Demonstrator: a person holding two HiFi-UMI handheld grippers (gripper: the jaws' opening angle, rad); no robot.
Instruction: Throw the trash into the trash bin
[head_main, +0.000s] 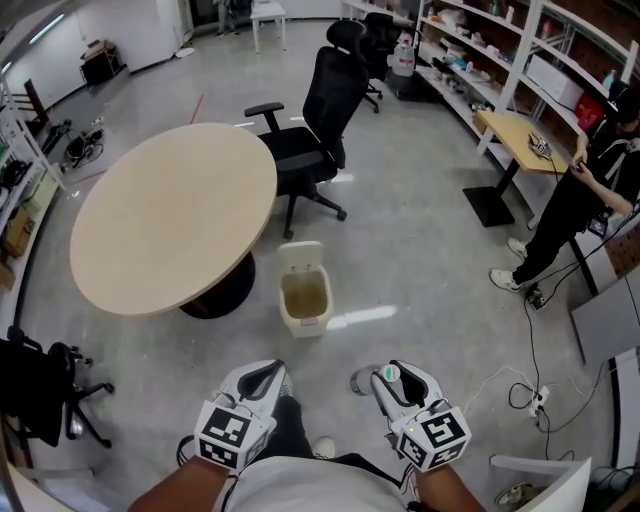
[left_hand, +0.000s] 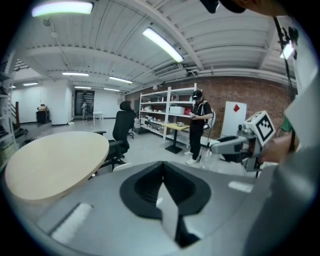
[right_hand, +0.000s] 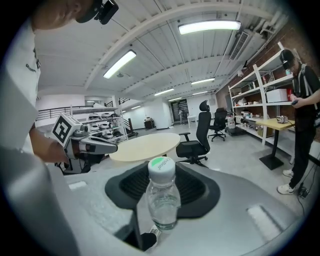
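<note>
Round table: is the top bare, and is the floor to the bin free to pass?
The table top is bare all over. The floor between the open bin and you is free too. Crowded: the office chair by the table's far side, cables on the floor at right.

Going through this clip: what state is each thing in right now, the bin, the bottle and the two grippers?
Trash bin: stands upright on the floor by the round table, lid open.
Bottle: clear, cap on, held roughly upright.
Right gripper: shut on the bottle.
Left gripper: shut, nothing between its jaws.
</note>
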